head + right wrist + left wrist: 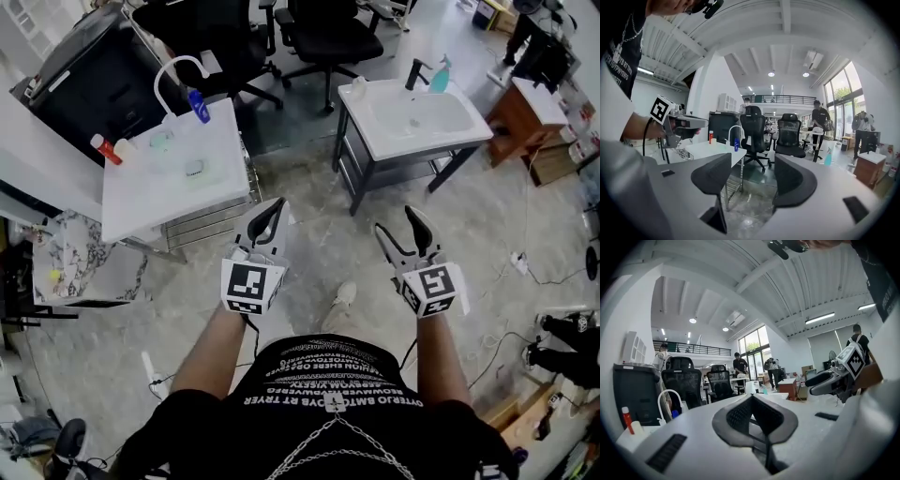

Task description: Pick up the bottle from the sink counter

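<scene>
Both empty: left tongs [271, 214] closed, right tongs [397, 223] open; teal spray bottle [439, 75] upright on sink bench [386, 141] well ahead, nearer the right.

We read this as an open-plan office used as a test lab: black office chairs [328, 37], two freestanding sink counters [412, 145] on bare floor [309, 187], loose cables [539, 277], railed mezzanine [785, 99], tall windows [843, 89].
</scene>
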`<state>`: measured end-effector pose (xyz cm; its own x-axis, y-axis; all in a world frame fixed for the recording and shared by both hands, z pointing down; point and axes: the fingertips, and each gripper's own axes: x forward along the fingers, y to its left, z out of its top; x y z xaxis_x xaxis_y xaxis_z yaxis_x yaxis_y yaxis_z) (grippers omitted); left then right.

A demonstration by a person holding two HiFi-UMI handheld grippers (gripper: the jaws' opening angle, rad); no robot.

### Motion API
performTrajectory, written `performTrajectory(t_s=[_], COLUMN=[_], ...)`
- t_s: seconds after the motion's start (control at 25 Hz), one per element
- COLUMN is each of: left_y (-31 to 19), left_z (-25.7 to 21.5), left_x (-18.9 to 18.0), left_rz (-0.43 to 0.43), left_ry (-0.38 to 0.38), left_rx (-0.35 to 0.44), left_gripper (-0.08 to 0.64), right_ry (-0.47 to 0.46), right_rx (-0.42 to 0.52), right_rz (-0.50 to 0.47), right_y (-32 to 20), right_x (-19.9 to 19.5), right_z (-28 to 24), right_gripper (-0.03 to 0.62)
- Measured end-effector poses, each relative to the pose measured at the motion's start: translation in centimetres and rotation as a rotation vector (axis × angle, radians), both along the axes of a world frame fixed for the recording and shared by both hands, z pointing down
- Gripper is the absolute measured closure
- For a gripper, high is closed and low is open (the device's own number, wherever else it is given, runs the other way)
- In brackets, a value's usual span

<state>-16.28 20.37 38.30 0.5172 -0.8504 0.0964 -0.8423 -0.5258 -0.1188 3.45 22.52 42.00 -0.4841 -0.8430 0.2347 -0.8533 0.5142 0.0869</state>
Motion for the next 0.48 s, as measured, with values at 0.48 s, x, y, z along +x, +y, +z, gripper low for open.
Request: performTrajectory(t_s=[0.48], left_y=[-10.6], left_z=[0.6], left_x=[8.3], left_rz=[0.112], left_ry=[-0.010], left_rx=[0.042], left_gripper=[0.554], right_ry=[-0.018], right_rx=[-0.053], right_rz=[-0.031], right_y=[-11.8], right_x=[4.4], right_z=[3.3], right_gripper=[0.322])
